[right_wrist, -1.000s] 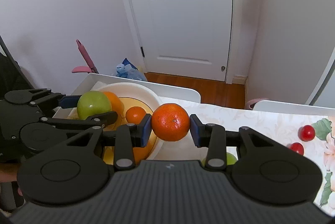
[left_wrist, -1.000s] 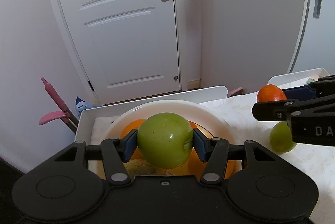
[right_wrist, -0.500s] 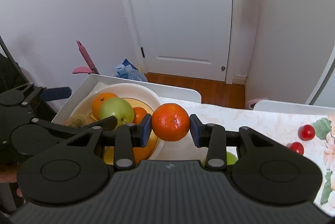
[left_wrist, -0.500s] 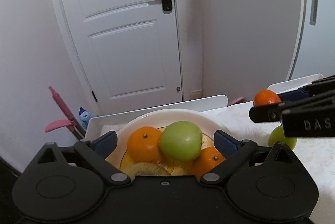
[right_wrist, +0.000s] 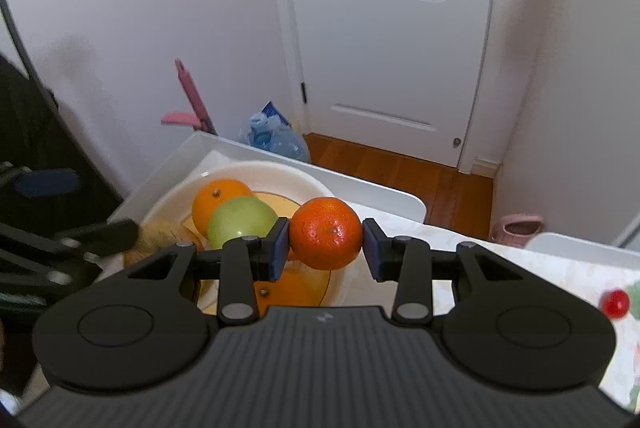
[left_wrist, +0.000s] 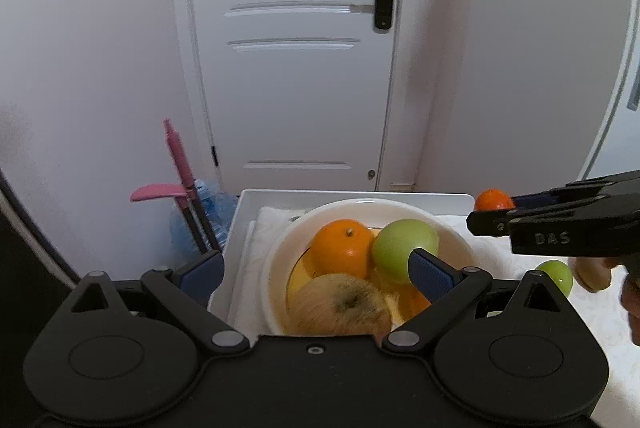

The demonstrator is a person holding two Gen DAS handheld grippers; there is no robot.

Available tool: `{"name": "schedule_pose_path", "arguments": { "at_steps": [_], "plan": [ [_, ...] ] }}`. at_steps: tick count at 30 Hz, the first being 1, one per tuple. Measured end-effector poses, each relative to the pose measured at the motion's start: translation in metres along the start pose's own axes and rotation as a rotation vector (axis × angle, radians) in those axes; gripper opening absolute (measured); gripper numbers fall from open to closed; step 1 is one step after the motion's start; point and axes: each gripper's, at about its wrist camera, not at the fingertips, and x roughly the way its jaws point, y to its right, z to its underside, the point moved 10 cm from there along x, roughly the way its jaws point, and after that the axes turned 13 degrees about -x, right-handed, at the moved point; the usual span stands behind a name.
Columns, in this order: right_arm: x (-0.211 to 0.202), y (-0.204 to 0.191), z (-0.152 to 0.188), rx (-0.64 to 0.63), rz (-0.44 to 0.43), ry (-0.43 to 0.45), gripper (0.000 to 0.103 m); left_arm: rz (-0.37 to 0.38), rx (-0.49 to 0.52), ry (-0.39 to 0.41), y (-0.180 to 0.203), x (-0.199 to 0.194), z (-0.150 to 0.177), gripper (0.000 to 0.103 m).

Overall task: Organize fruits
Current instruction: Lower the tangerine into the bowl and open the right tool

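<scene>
While the left gripper (left_wrist: 316, 274) gapes empty over the bowl (left_wrist: 452, 228) (apple (left_wrist: 404, 244) already inside), the right gripper (right_wrist: 325, 248) clamps a tangerine (right_wrist: 325, 233) above the rim; next, lower and release.

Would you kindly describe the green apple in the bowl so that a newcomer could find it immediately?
Start at the white bowl standing in the white tray before the door. Among the fruit piled inside, the green apple sits on top, right of a large orange and behind a brownish fruit. It is the only green fruit in the bowl.
</scene>
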Motion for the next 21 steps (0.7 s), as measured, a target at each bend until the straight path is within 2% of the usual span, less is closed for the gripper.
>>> {"name": "schedule_pose_path", "arguments": {
  "at_steps": [10,11,12,14,16,21],
  "plan": [
    [0.026,-0.003,0.012,-0.031,-0.049,-0.017,0.056,-0.065,-0.013,-0.006,-0.018,-0.01,0.014,0.1],
    [0.025,-0.004,0.012,-0.033,-0.047,-0.01,0.067,-0.064,-0.015,-0.006,-0.017,-0.011,0.014,0.1],
    [0.024,-0.004,0.012,-0.036,-0.042,-0.005,0.083,-0.063,-0.018,-0.006,-0.017,-0.012,0.015,0.1],
    [0.019,-0.001,0.012,-0.036,-0.011,0.01,0.101,-0.059,-0.02,-0.008,-0.016,-0.013,0.016,0.1],
    [0.013,0.002,0.013,-0.031,0.016,0.03,0.103,-0.059,-0.023,-0.014,-0.016,-0.012,0.018,0.1],
    [0.005,0.006,0.019,-0.002,0.027,0.017,0.103,-0.055,-0.032,-0.031,-0.013,-0.012,0.021,0.1]
  ]
}}
